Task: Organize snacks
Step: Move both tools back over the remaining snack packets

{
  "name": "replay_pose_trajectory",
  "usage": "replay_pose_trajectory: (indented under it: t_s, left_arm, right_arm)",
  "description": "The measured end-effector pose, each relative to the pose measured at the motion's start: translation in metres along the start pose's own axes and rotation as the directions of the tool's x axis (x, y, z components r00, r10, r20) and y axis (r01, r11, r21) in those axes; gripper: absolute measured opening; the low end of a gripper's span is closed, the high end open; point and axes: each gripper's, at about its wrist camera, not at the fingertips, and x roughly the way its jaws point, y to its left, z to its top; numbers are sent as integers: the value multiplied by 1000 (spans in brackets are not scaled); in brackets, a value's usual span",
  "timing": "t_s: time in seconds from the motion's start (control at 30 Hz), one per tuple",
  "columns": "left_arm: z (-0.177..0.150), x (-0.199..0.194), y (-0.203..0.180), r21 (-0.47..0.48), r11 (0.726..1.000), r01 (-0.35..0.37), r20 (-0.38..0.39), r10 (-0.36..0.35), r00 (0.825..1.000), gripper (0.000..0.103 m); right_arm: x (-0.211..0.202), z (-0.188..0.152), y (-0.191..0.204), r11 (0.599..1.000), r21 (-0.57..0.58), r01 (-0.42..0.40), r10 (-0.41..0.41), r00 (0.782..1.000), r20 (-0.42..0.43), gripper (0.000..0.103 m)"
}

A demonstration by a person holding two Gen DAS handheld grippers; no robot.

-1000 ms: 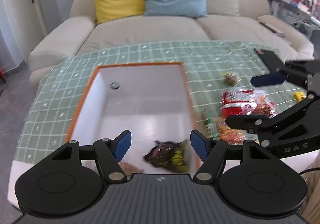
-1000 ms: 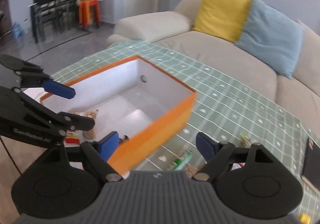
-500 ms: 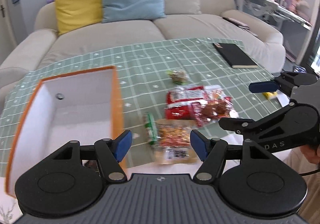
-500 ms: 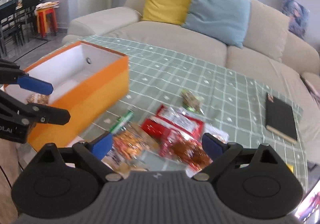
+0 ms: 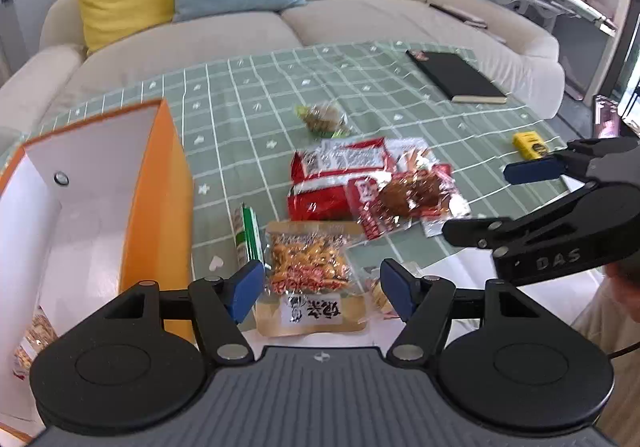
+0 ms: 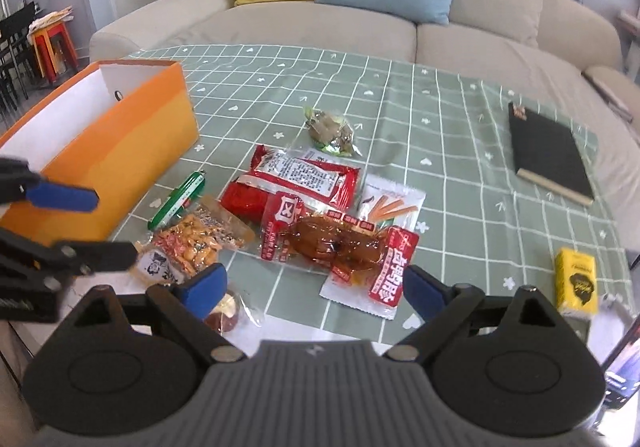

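Box (image 5: 160,199), orange with white inside, sits at 9 o'clock, one packet already in it. Left gripper (image 5: 322,289) hovers wide open, empty, straddling the peanut pack (image 5: 308,267) at 12 o'clock just ahead, the pack's long axis along the gripper's pointing line. Left is the nearer hand. Green stick pack (image 5: 248,231) at 11. Right gripper (image 6: 316,287), at 3 o'clock, jaws spread and empty, faces the braised-meat pouch (image 6: 336,243), red bag (image 6: 296,179) behind.

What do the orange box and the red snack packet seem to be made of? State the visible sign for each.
Orange box: probably cardboard, matte, with thin straight walls and a white inside. Red snack packet: likely plastic film, glossy, crinkled and catching glare.
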Motion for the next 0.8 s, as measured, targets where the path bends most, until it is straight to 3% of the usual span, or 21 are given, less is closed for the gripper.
replay_pose_trajectory:
  t_s: [0.23, 0.4, 0.6, 0.8]
  left_arm:
    - [9, 16, 4, 15, 1000, 0, -32, 0, 999, 79]
    - [19, 40, 2, 47, 998, -29, -157, 36, 987, 79]
    - [25, 65, 3, 30, 998, -62, -242, 67, 968, 82]
    - [30, 78, 6, -62, 998, -27, -282, 8, 959, 84]
  right_arm:
    - [16, 12, -1, 999, -31, -39, 38, 998, -45, 85]
    - [36, 24, -4, 986, -157, -52, 39, 995, -87, 83]
    - [64, 23, -2, 940, -336, -61, 18, 991, -131, 82]
    - [78, 20, 4, 873, -484, -53, 0, 994, -108, 82]
